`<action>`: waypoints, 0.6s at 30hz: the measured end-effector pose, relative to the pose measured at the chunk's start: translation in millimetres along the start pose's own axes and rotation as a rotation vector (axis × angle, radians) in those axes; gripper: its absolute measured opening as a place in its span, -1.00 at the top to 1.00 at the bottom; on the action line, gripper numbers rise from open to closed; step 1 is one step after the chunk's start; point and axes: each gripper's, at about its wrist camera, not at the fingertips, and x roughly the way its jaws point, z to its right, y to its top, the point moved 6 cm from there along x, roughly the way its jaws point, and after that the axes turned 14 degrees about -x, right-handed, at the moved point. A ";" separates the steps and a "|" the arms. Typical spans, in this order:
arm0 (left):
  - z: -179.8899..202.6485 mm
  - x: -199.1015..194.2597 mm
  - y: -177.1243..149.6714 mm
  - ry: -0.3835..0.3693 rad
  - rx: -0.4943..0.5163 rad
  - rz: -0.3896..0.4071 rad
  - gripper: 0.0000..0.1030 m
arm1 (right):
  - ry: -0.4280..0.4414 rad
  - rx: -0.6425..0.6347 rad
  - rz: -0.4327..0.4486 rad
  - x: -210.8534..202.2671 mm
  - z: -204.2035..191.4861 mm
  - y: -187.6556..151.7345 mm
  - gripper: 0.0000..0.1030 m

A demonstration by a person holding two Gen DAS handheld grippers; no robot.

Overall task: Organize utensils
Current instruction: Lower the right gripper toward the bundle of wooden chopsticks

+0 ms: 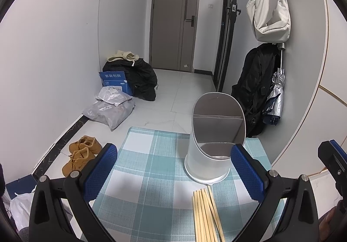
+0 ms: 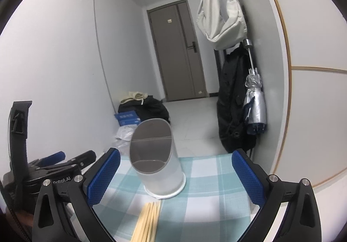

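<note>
Left gripper spread wide, nothing between the pads; right gripper also spread, empty. Chopsticks lie bundled flat on the checked tablecloth, tips just short of the utensil holder. Holder stands upright near the table's far edge, slanted mouth, divider inside, no utensils visible in it. Beyond: brown shoes on the floor, white bag hanging on the wall.
</note>
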 end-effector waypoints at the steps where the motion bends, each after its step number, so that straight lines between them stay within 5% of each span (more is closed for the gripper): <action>1: -0.9 2.8 -0.7 -0.003 -0.001 -0.002 -0.97 | -0.002 -0.002 0.000 0.2 -0.1 0.1 -1.00; 11: -1.7 8.1 -2.5 -0.001 -0.002 -0.022 -0.97 | -0.007 -0.008 -0.015 2.6 1.2 -2.2 -1.00; 18: -22.7 23.5 -7.9 0.050 -0.019 -0.098 -0.97 | 0.012 -0.074 -0.223 39.2 -8.0 -34.6 -1.00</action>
